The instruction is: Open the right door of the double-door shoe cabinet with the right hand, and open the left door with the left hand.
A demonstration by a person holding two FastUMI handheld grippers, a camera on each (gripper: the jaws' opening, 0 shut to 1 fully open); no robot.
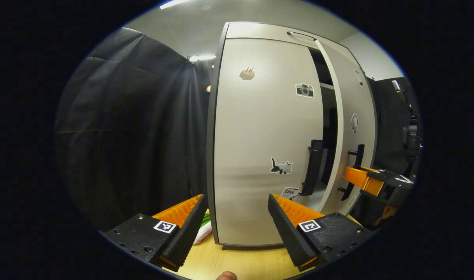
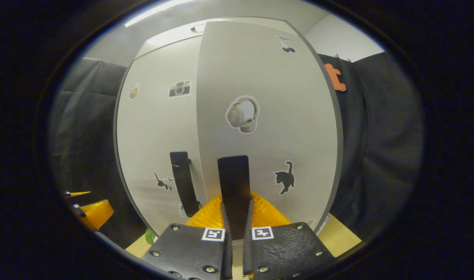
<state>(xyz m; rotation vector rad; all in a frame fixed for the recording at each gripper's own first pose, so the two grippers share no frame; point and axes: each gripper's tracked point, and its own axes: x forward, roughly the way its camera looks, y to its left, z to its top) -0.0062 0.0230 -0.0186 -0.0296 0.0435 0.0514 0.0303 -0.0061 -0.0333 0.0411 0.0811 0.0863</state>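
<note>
The pale double-door shoe cabinet (image 1: 260,128) stands on a wooden tabletop. Its left door (image 1: 260,147) is closed, with a black vertical handle (image 1: 314,167). The right door (image 1: 357,128) stands ajar, and a dark gap shows between the two doors. My left gripper (image 1: 235,221) is open, low in front of the left door and short of its handle. In the right gripper view my right gripper (image 2: 236,217) is shut on the right door's black handle (image 2: 233,182). That right gripper (image 1: 373,182) also appears at the handle (image 1: 355,163) in the left gripper view.
Black cloth (image 1: 132,136) hangs to the left of the cabinet and behind it. The wooden tabletop (image 1: 241,264) runs under the cabinet. A small green and white object (image 1: 204,227) lies at the cabinet's lower left corner. A fingertip (image 1: 226,275) pokes in at the bottom edge.
</note>
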